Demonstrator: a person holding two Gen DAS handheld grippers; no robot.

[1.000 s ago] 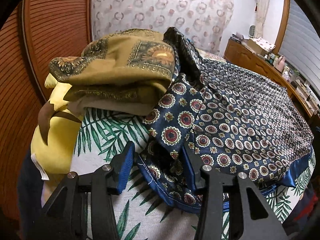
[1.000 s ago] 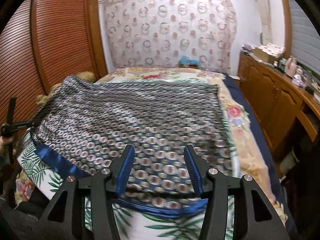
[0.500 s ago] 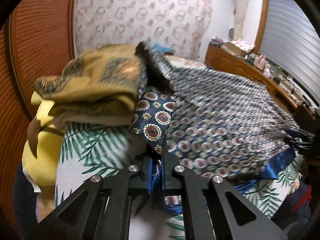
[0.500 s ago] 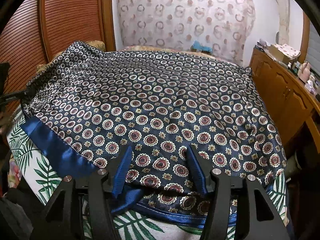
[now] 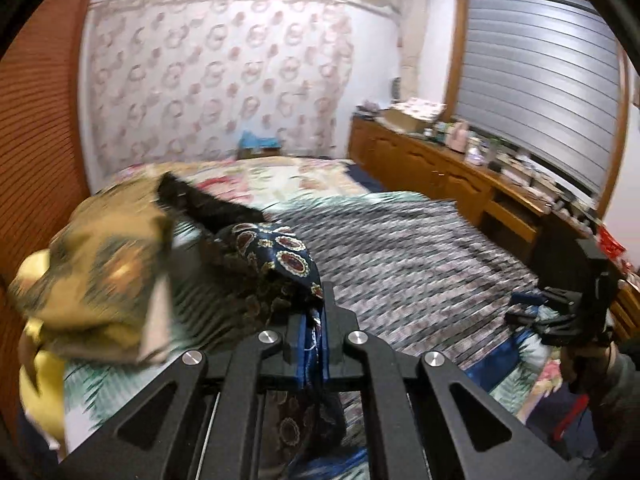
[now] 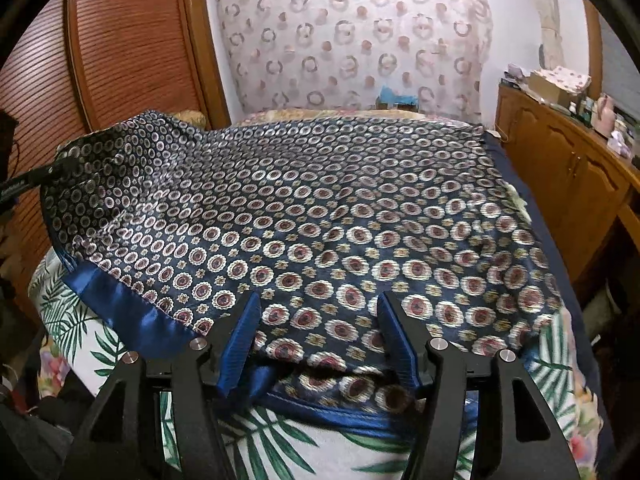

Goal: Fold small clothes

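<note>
Left gripper (image 5: 312, 334) has apparently lifted the pinched scarf (image 6: 320, 216).

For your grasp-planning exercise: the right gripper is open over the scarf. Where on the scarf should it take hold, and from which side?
Best bet: the near hem of the scarf, at its blue border, approached from the bed's near edge. The hem bunches into a raised fold between the right gripper's open fingers, and the left gripper already pinches the other corner.
</note>
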